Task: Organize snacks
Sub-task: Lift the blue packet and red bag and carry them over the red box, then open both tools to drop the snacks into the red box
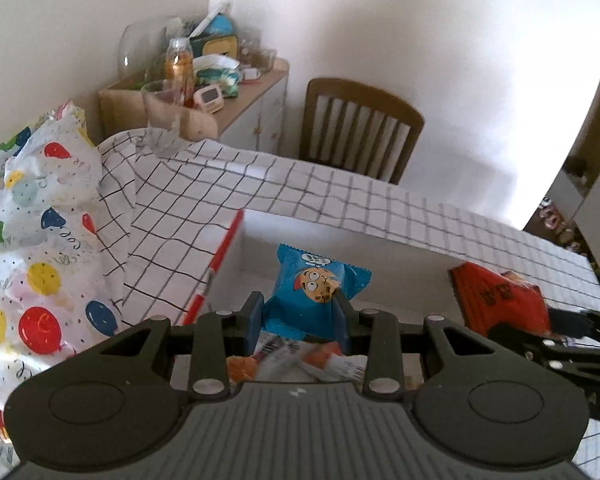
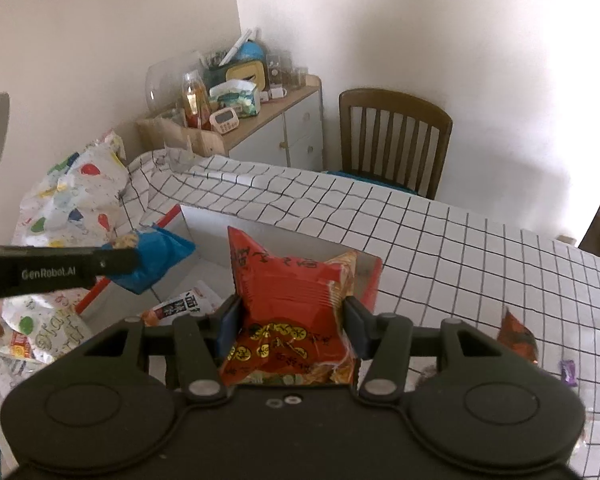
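My left hand-held gripper (image 1: pixel 299 318) covers the blue cookie packet's (image 1: pixel 314 292) lower part, and the white-and-orange wrappers (image 1: pixel 296 362) beneath blur. The small purple wrapper's (image 2: pixel 569 372) print is too tiny to read.

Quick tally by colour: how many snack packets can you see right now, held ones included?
Blue: 1, blue cookie packet in left gripper
Red: 2, red packet in right gripper; red packet on the tablecloth
Purple: 1, purple packet
White: 1, white packet in box
Total: 5
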`<state>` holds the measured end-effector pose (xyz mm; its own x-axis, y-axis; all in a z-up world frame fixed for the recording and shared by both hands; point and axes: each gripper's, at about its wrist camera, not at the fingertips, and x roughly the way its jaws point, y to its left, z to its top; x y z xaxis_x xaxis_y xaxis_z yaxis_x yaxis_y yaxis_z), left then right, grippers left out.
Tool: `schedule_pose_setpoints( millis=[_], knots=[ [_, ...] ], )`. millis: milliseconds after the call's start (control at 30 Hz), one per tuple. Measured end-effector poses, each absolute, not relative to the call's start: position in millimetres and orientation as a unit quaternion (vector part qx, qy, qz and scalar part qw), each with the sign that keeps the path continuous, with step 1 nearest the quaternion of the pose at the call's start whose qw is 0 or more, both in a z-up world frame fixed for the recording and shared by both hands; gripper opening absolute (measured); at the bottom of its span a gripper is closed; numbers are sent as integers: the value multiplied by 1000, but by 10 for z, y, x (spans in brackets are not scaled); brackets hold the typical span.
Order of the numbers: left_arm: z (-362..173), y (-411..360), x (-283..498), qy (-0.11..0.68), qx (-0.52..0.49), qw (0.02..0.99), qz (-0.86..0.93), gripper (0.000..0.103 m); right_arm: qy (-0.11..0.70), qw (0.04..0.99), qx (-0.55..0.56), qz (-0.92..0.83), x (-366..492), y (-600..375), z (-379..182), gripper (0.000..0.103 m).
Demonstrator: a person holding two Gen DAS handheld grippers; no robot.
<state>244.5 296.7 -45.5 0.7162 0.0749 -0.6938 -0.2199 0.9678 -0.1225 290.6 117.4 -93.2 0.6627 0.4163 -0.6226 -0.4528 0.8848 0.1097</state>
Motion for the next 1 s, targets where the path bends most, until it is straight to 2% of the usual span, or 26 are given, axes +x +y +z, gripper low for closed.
schedule_pose_setpoints(
  millis=[533,1000],
  knots=[
    [-1023,3122,3037,423,-71,899,83,35,391,886,-64,242,3252,1730,-1386,53],
    [-1145,3001,3121,445,-52,892,62,38,424,872,-77,234,3309,1833,-1585,57]
  ],
)
